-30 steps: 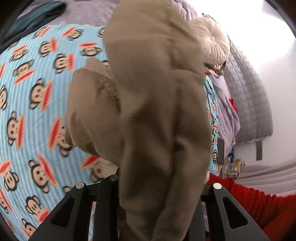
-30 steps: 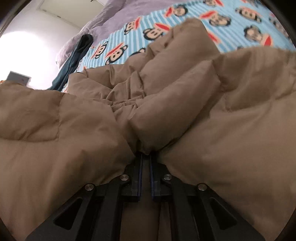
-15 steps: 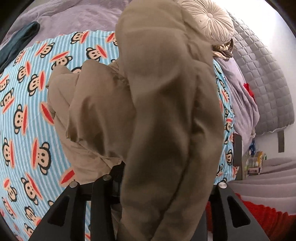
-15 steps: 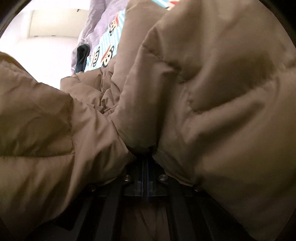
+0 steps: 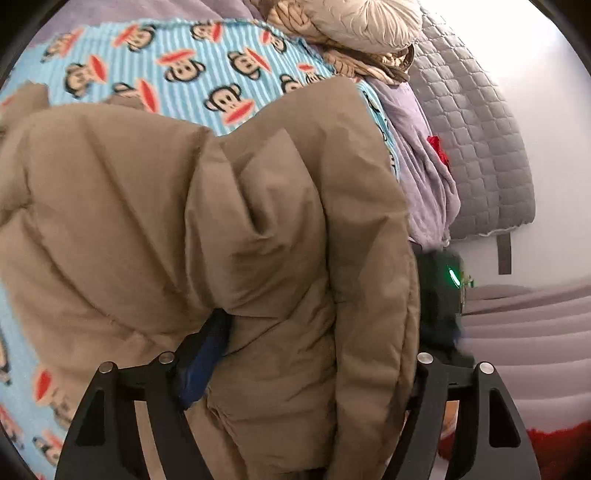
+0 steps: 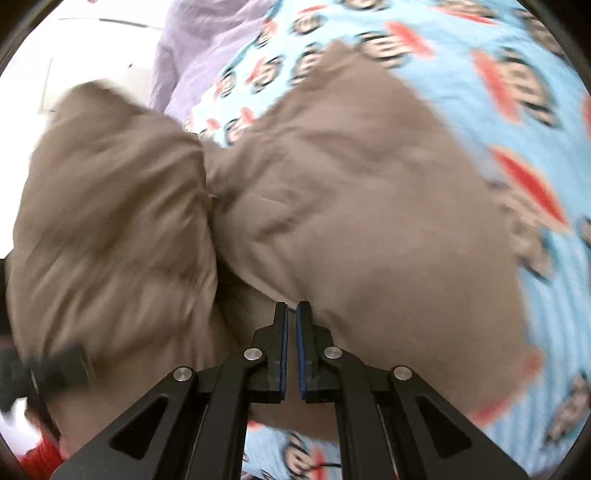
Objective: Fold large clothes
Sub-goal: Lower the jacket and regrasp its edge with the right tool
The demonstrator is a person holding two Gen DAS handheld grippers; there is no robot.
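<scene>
On the bed, over a blue blanket (image 5: 192, 48) printed with cartoon monkeys, lies a puffy tan jacket (image 5: 147, 221), bunched and partly folded on itself. In the left wrist view a thick fold of the jacket runs down between the two fingers of the left gripper (image 5: 299, 354). Its jaws are opening and stand wide: the blue pad of the left finger (image 5: 201, 363) shows bare beside the cloth, and the right finger is mostly hidden behind the fold, so the cloth lies between the jaws without being pinched. Beyond the jacket, at the head of the bed, sit a round cream cushion (image 5: 354, 22), a lilac sheet (image 5: 424, 173) and a grey quilted cover (image 5: 476, 147). A dark device with a green light (image 5: 452, 275) shows just past the jacket's right edge.

In the right wrist view, which is blurred, the right gripper (image 6: 291, 314) sits low over the jacket (image 6: 351, 206). Its jaws are only a narrow slit apart and opening; the blue pads face each other with nothing between them, their tips just at the jacket's near edge. The jacket spreads ahead and to both sides, with the monkey blanket (image 6: 498, 74) showing beyond it and below the fingers. A bit of red sleeve (image 6: 40, 459) shows at the lower left.
</scene>
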